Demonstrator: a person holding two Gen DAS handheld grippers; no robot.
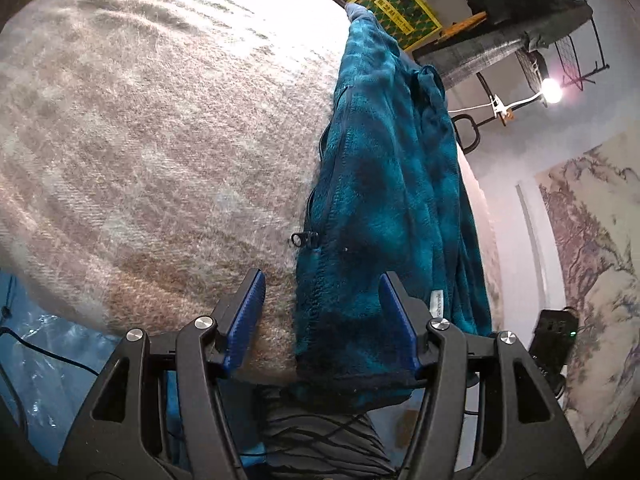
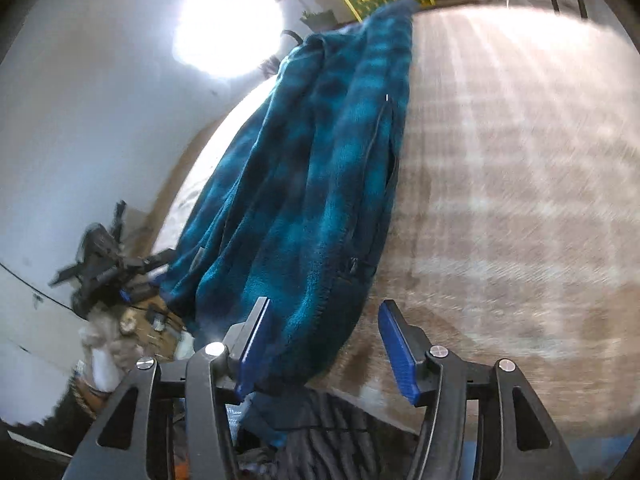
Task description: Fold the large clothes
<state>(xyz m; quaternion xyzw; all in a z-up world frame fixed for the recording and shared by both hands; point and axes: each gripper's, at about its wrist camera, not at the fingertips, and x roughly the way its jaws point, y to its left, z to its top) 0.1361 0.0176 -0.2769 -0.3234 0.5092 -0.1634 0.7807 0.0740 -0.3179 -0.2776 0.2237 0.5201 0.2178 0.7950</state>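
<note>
Left wrist: one teal fleece jacket [image 1: 384,184] on plaid blanket [image 1: 160,140], long axis running away from camera. Left gripper [image 1: 322,316], right gripper [image 2: 324,344] both gape, gripping nothing.

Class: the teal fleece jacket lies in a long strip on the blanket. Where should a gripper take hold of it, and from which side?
Probably the near hem of the teal fleece jacket, taken from the bed's near edge. That end overhangs the blanket, so a jaw could slip under it; elsewhere it lies flat.
</note>
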